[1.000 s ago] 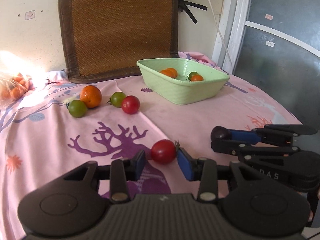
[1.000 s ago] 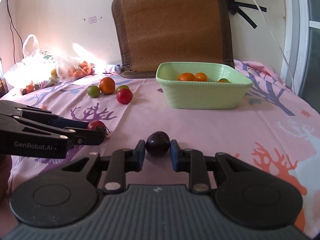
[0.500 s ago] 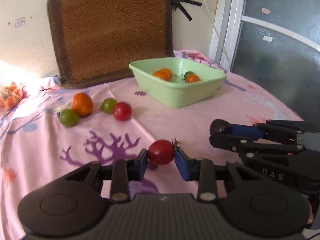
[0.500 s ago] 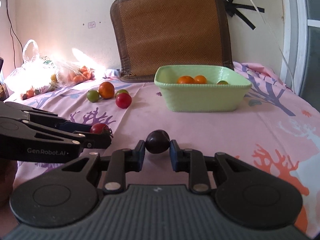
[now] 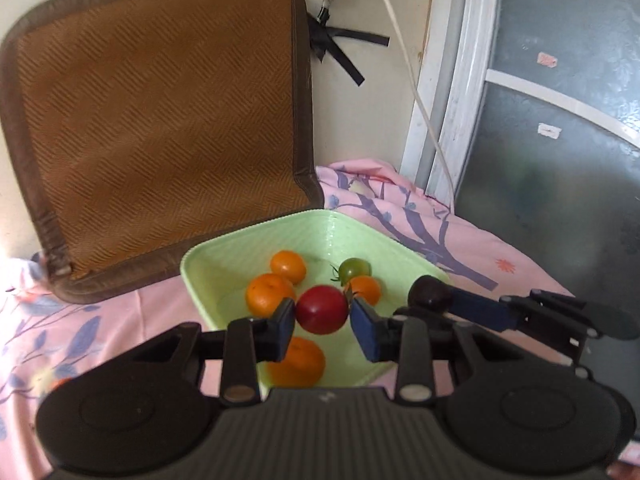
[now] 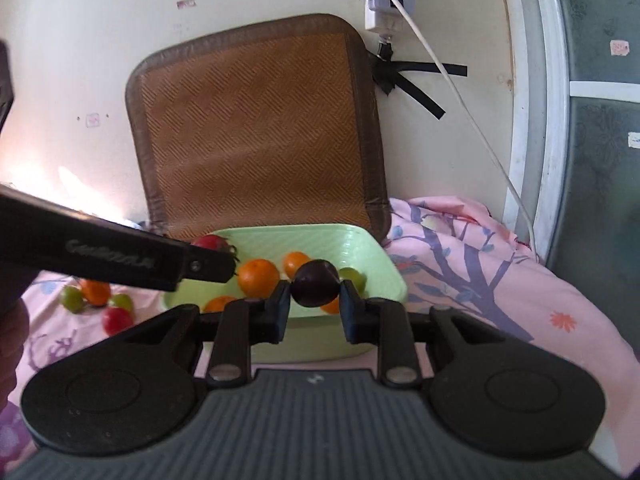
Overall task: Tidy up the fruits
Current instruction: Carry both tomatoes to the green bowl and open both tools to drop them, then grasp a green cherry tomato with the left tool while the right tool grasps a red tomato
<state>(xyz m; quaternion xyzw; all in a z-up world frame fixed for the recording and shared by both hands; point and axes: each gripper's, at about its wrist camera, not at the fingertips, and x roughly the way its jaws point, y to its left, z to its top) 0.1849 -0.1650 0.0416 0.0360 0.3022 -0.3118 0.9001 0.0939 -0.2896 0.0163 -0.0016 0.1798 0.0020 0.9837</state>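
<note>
My left gripper [image 5: 323, 320] is shut on a red tomato [image 5: 322, 309] and holds it above the light green basket [image 5: 208, 252]. My right gripper [image 6: 314, 304] is shut on a dark purple fruit [image 6: 314, 283], also over the basket [image 6: 362, 240]. The right gripper and its dark fruit [image 5: 430, 291] show at the right of the left wrist view. The left gripper's tomato [image 6: 211, 242] shows in the right wrist view. Several orange fruits [image 5: 269, 294] and a green tomato [image 5: 354, 268] lie in the basket.
A brown woven mat [image 5: 160, 120] leans on the wall behind the basket. On the pink cloth to the left lie green tomatoes [image 6: 72, 298], an orange fruit [image 6: 96, 292] and a red tomato [image 6: 117, 319]. A white cable [image 6: 460, 92] hangs at the right, beside a glass door [image 5: 560, 140].
Both grippers have lifted their fruit off the cloth and moved forward and up, from near the table's front to over the basket.
</note>
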